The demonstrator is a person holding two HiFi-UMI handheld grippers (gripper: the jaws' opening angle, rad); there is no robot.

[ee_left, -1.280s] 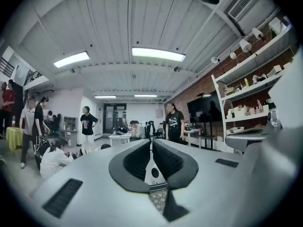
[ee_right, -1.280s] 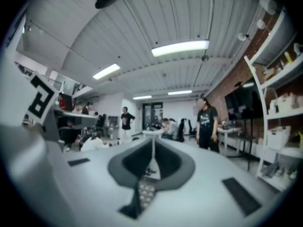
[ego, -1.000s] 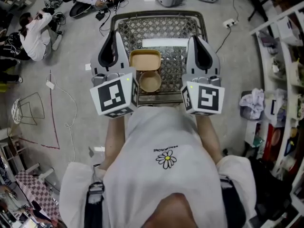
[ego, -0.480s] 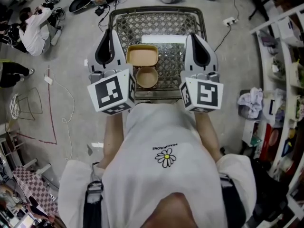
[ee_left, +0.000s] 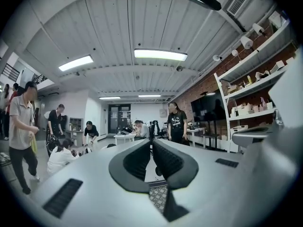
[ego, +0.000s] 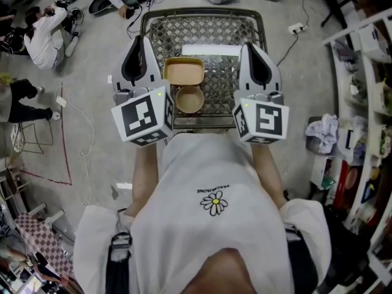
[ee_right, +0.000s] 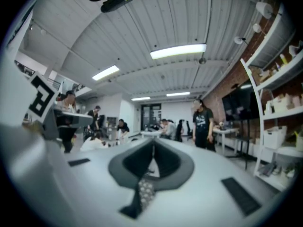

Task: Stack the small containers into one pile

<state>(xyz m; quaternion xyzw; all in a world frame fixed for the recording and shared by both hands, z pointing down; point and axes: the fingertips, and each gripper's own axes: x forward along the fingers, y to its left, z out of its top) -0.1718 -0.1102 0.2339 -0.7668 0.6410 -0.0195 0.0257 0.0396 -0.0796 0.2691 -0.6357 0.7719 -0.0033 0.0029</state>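
Small containers, two as far as we can see, lie in the grey wire-mesh shopping cart (ego: 254,23) in front of us: a tan rectangular tub with rounded corners (ego: 184,72) on the far side and a tan round bowl (ego: 190,100) just nearer to us. Their rims look to be touching or very nearly so. They sit side by side on the cart floor and do not make one pile. The left gripper (ego: 140,40) has its jaws pressed together with nothing between them, and its own view (ee_left: 151,142) shows only the room beyond. The right gripper (ego: 248,46) is likewise closed on nothing (ee_right: 152,144). We hold both level, pointing away from us over the cart, so the containers lie below the jaws and between the two grippers, not ahead of either, and neither gripper view picks them up. The tub's longer side runs across us, from one gripper towards the other. In the head view both containers sit closer to the left gripper, whose body overlaps the tub's left edge, while bare mesh separates them from the right one. We judge that reaching either container means tipping a gripper downward and parting its jaws, and the left has the shorter way.
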